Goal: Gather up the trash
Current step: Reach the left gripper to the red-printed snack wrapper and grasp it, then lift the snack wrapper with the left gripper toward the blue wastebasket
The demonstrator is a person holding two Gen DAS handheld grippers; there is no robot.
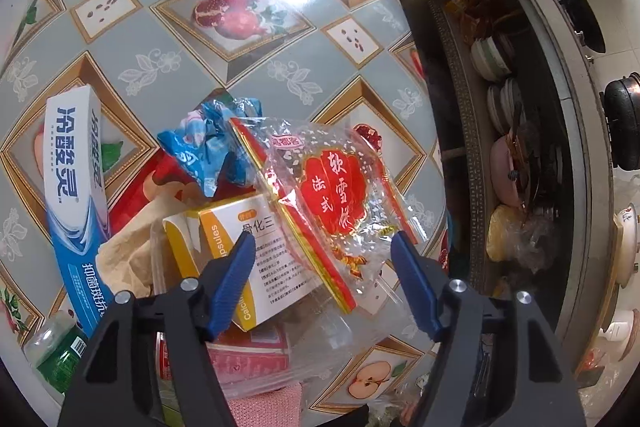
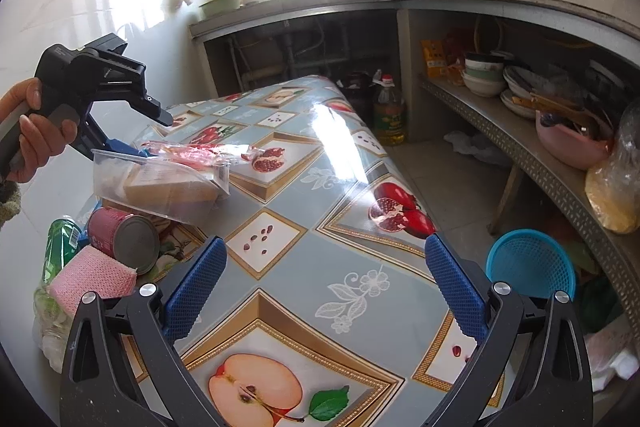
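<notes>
My left gripper [image 1: 323, 241] is open just above a clear plastic bin [image 1: 280, 359] of trash. Between its fingers lies a clear snack wrapper with a red label [image 1: 336, 187], resting on a yellow and white capsule box [image 1: 244, 259]. A crumpled blue wrapper [image 1: 208, 143] and a toothpaste box [image 1: 74, 187] lie beside them. In the right wrist view the bin [image 2: 160, 183] sits on the table with the left gripper [image 2: 120, 147] over it. My right gripper [image 2: 326, 259] is open and empty above the patterned tablecloth [image 2: 320, 247].
A pink can [image 2: 124, 239], a green plastic bottle [image 2: 60, 255] and a pink sponge [image 2: 94, 283] lie left of the bin. A blue basket [image 2: 532, 263] stands on the floor beyond the table's right edge. Shelves with bowls [image 2: 484, 75] run along the right.
</notes>
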